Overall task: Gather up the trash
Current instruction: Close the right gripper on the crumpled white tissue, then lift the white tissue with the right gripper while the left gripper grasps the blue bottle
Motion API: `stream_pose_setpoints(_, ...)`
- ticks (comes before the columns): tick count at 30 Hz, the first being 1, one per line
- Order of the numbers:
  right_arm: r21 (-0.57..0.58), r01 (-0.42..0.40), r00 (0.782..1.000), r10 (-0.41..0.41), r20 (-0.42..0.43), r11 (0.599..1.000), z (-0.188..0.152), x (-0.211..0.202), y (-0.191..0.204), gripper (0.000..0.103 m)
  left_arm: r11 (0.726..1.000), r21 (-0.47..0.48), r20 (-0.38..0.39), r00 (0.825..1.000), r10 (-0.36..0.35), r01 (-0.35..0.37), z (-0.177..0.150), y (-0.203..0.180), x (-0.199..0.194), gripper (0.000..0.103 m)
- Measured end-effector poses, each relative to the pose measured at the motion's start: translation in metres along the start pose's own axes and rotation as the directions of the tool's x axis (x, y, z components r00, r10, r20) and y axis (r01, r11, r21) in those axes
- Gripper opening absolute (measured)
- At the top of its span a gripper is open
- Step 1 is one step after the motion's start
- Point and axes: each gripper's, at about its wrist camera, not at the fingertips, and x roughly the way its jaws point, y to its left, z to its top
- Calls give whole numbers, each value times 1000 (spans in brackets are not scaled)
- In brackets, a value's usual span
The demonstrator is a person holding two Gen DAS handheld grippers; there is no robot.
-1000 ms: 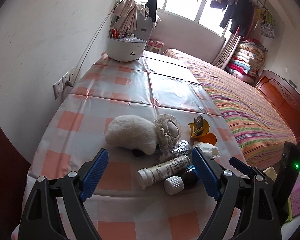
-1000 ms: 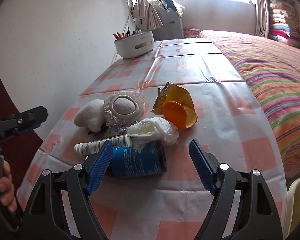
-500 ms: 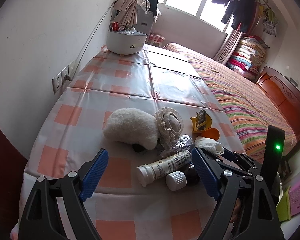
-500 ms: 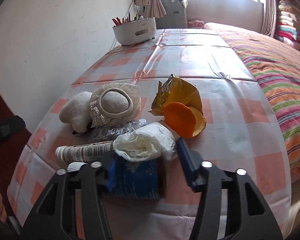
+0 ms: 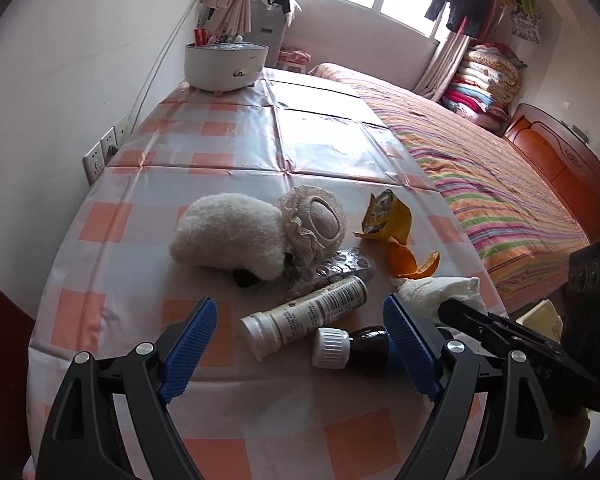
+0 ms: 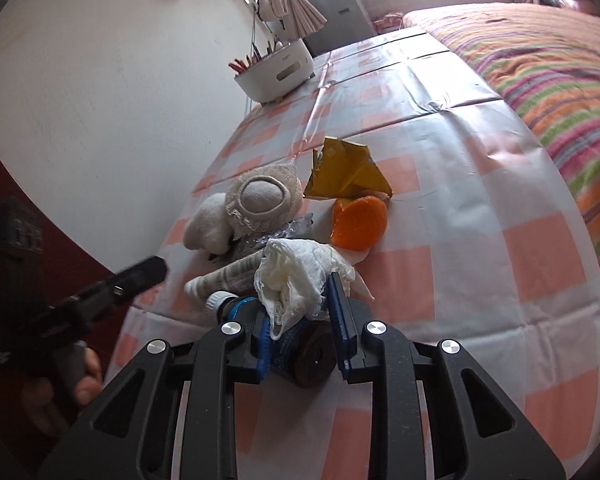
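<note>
On the pink-checked plastic tablecloth (image 5: 228, 160), the right gripper (image 6: 300, 328), whose jaws have just been closing, clenches a small brown glass bottle with a blue label (image 6: 304, 354), crumpled white tissue (image 6: 296, 276) draped over it. Only the left view shows the bottle's white cap clearly, ahead of the left gripper (image 5: 300, 336), jaws wide and empty.

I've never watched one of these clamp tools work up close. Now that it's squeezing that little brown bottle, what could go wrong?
Some guesses:
1. The right gripper is shut on the dark brown bottle with the blue label, with the crumpled white tissue draped across it; lifting may drop the tissue.
2. The white plastic tube lies beside the bottle's white cap and could get nudged and roll.
3. The open left gripper hovers close, so the two tools might bump.
</note>
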Motion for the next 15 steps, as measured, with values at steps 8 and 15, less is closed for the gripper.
stream_pose_setpoints(8,13,-31,997,30,66,999,0,-36,-4,24,990,37,-96,986,-133,137,-9,-28,10,83)
stream_pose_setpoints(15,15,-33,996,32,84,999,-1,-44,-7,24,989,130,-44,997,-70,75,-4,-34,4,83)
